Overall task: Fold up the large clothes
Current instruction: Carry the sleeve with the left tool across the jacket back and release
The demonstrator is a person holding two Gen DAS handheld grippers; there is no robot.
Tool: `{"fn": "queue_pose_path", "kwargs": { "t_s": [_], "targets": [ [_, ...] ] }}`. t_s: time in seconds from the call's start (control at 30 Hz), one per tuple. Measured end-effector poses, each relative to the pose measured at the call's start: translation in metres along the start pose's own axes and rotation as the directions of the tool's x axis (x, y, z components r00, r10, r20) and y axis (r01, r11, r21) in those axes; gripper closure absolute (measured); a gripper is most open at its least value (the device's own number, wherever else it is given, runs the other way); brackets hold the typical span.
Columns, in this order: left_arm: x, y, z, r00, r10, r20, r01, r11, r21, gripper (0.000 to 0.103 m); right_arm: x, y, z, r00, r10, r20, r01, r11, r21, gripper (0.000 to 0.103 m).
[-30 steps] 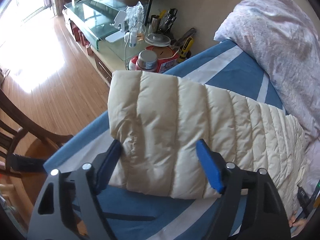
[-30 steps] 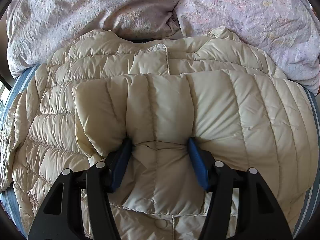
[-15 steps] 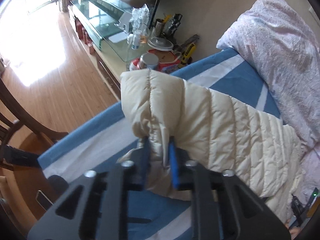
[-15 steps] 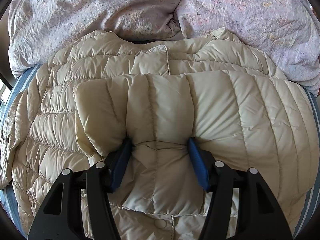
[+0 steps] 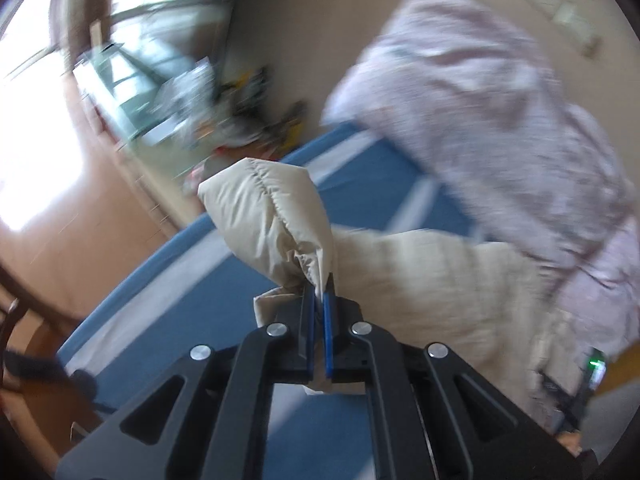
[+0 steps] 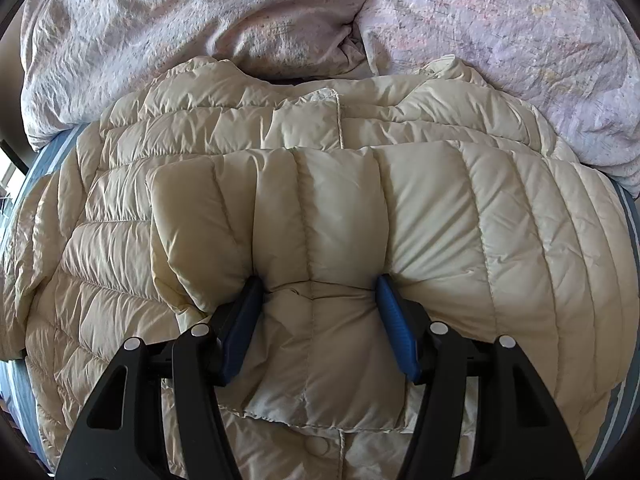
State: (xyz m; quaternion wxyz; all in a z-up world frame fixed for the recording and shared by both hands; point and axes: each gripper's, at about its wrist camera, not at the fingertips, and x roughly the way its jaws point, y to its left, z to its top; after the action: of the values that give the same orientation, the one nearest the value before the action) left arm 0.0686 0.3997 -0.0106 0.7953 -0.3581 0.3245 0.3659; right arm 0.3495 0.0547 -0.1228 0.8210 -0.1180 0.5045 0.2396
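A blue bedsheet with pale stripes [image 5: 372, 184] is stretching beneath a blurred lilac pillow [image 5: 480, 112], where the left gripper [image 5: 319, 300] is pinching the cream quilted puffer jacket's sleeve cuff [image 5: 272, 216] tight. Across the bed, the right gripper [image 6: 318, 300] is pressing spread-apart fingers into the jacket's [image 6: 320, 208] folded-over sleeve, clamping nothing.

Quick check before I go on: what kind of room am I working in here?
Most likely a bedroom in a home. The cream puffer jacket lies on a bed with a blue striped sheet, a crumpled floral duvet sits behind it, and a wooden floor runs alongside.
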Motion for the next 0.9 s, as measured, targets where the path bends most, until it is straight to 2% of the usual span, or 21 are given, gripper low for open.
{"fn": "queue_pose_path", "kwargs": {
  "t_s": [0.1,0.17,0.3,0.5,0.67,0.8,0.9],
  "targets": [
    [-0.009,-0.056,0.006,0.994,-0.11,0.004,0.11,0.991,0.07,0.1,0.0,0.0,0.001,1.0,0.0,-0.002,0.0,1.0,-0.001,0.042],
    [-0.01,-0.095,0.004,0.983,-0.182,-0.019,0.183,0.976,0.116,0.1,0.0,0.0,0.002,1.0,0.003,-0.004,-0.003,1.0,-0.001,0.042],
    [-0.003,-0.167,-0.009,0.966,-0.247,-0.079,0.259,0.941,0.22,0.099,0.001,-0.001,0.005,1.0,0.016,-0.012,-0.016,1.0,-0.002,0.041],
    [0.015,-0.241,-0.044,0.952,-0.26,-0.161,0.3,0.896,0.328,0.099,-0.001,-0.008,0.011,0.998,0.054,-0.032,-0.054,0.999,-0.001,0.041],
    [0.027,-0.273,-0.072,0.939,-0.26,-0.225,0.328,0.873,0.36,0.099,-0.01,-0.021,0.015,0.991,0.124,-0.057,-0.123,0.992,0.021,0.041],
    [0.03,-0.291,-0.088,0.928,-0.268,-0.26,0.354,0.852,0.387,0.099,-0.031,-0.044,0.017,0.983,0.18,-0.018,-0.179,0.982,0.059,0.041],
    [0.034,-0.309,-0.102,0.919,-0.27,-0.287,0.372,0.833,0.408,0.099,-0.044,-0.064,0.013,0.983,0.184,0.009,-0.184,0.978,0.093,0.038]
  ]
}}
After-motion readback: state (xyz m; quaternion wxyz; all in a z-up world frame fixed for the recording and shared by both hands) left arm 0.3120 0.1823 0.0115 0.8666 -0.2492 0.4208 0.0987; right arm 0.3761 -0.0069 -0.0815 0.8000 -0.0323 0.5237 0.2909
